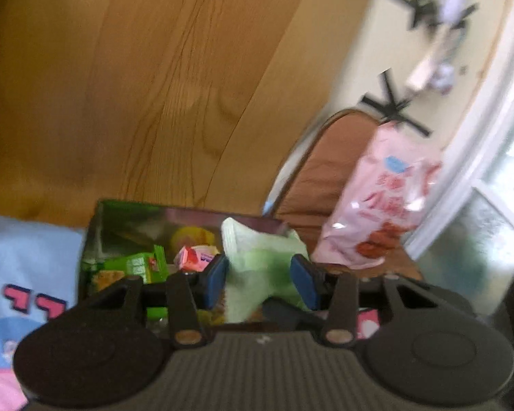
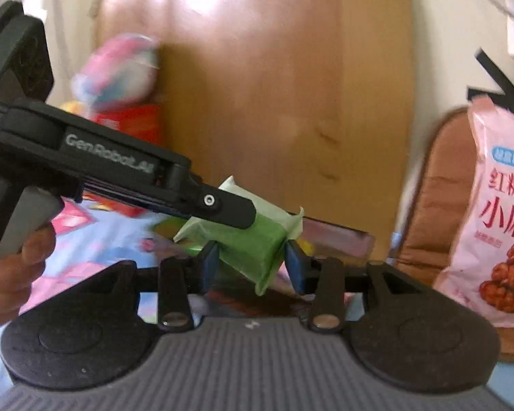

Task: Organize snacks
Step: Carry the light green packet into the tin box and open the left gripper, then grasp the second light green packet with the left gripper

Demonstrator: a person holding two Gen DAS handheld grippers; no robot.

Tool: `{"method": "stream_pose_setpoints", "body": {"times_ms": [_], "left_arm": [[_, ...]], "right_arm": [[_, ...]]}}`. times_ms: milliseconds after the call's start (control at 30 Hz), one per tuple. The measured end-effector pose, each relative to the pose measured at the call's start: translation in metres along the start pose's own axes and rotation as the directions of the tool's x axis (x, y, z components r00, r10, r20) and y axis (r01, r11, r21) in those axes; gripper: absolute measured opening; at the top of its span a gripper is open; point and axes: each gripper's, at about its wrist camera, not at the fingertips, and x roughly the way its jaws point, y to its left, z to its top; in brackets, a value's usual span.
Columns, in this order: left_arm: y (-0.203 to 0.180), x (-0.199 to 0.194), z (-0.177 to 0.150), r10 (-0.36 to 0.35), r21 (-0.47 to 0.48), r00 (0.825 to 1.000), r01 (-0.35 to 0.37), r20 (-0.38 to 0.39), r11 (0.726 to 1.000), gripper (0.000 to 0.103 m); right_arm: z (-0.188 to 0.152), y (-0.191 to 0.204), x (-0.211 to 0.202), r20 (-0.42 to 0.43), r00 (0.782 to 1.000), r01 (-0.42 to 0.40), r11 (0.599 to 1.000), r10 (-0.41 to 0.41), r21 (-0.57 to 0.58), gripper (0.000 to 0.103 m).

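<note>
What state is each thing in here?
Green packet: held over the box, between both claws.
Left claw: around the packet.
Right claw: around the packet too.
Box: open, snacks inside.
Pink bag: upright, sealed, on the chair.

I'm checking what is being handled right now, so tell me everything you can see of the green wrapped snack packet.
The green snack packet is a small block in pale green wrapping with a darker green middle band and crimped, flared ends. It looks like soft plastic film. It is held tilted above the snack box, with the left gripper and the right gripper each astride it. Blur hides any print.
</note>
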Motion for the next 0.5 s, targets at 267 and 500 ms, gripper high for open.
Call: {"method": "stream_pose_setpoints", "body": {"times_ms": [267, 500], "left_arm": [[0.029, -0.043, -0.025, -0.02, -0.069, 0.998, 0.024, 0.061, 0.997, 0.06], [0.071, -0.116, -0.111, 0.045, -0.313, 0.999, -0.043, 0.0, 0.949, 0.059]], "right_arm": [[-0.018, -0.024, -0.019, 0.056, 0.989, 0.128, 0.984, -0.136, 0.127, 0.069], [-0.036, 0.019, 0.0, -0.118, 0.964, -0.222, 0.965, 0.239, 0.141, 0.054]]}}
